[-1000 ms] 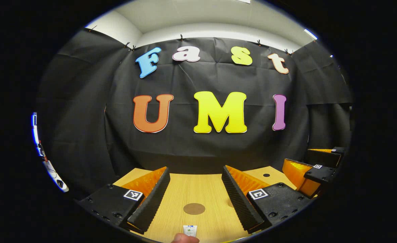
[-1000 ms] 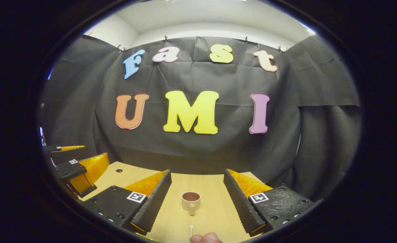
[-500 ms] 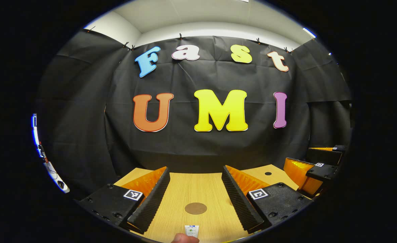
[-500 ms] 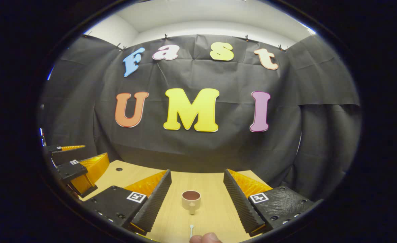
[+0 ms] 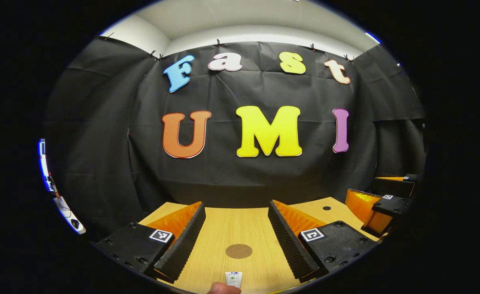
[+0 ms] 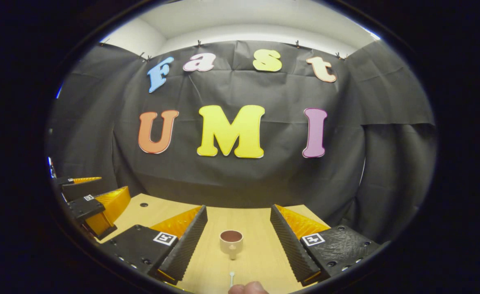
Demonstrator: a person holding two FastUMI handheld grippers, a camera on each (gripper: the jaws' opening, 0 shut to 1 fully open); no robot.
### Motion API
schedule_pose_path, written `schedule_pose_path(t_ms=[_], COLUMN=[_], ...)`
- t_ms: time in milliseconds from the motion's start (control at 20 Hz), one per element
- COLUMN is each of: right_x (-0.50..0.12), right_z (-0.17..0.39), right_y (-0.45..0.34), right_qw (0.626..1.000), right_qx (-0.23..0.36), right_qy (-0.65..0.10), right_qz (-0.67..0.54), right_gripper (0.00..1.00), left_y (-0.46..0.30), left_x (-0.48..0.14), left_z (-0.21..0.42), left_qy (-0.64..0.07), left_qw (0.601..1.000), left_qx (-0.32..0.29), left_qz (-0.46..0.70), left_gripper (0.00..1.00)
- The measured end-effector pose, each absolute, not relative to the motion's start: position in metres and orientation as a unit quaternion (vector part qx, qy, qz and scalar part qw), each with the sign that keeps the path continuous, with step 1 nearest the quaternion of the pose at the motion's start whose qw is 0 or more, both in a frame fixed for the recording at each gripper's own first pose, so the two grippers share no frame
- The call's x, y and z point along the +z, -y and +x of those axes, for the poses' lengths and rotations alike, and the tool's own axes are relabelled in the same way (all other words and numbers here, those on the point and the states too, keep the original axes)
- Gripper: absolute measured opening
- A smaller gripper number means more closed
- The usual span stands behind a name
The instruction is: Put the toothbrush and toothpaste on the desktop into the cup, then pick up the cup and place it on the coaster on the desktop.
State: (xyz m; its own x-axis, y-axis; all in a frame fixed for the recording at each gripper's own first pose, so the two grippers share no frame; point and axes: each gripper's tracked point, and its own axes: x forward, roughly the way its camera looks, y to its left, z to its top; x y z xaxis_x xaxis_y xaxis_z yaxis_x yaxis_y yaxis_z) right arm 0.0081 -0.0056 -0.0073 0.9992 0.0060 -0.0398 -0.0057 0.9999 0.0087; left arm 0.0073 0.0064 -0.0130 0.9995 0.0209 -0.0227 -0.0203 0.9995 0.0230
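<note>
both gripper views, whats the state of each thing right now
left gripper: open, holding nothing
right gripper: open, holding nothing
cup: upright on the desktop, nothing visible inside
coaster: flat on the desktop, bare
toothpaste: lying on the desktop
toothbrush: lying on the desktop

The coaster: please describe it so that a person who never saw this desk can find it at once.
Start from the light wooden desk in front of the black cloth wall. In the left gripper view, the coaster lies flat on the wood between the open fingers of the left gripper. It is a thin, brown, round disc, unlike the white toothpaste nearer the camera and the upright cup.
</note>
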Motion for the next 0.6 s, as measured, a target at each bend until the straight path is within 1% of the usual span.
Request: schedule_pose_path(t_ms=[50,100,150,550,600], right_x=[-0.007,-0.009,-0.009,-0.033,-0.040], right_z=[0.009,0.007,0.006,0.010,0.011], right_y=[0.006,0.007,0.008,0.010,0.010], right_qw=[1.000,1.000,1.000,0.999,0.998], right_qx=[0.003,0.004,0.004,0.012,0.013], right_qy=[-0.021,-0.023,-0.024,-0.052,-0.060], right_qz=[0.004,0.004,0.004,-0.002,-0.005], right_gripper=[0.95,0.97,0.95,0.95,0.97], left_y=[-0.005,-0.005,-0.004,-0.005,-0.005], left_x=[-0.012,-0.012,-0.014,-0.035,-0.039], left_z=[0.008,0.008,0.009,0.005,0.005], left_qy=[-0.012,-0.012,-0.013,-0.036,-0.044], left_qw=[1.000,1.000,1.000,0.999,0.999], left_qx=[0.010,0.011,0.011,0.011,0.011], left_qz=[0.011,0.011,0.011,0.014,0.016], left_gripper=[0.98,0.97,0.97,0.98,0.98])
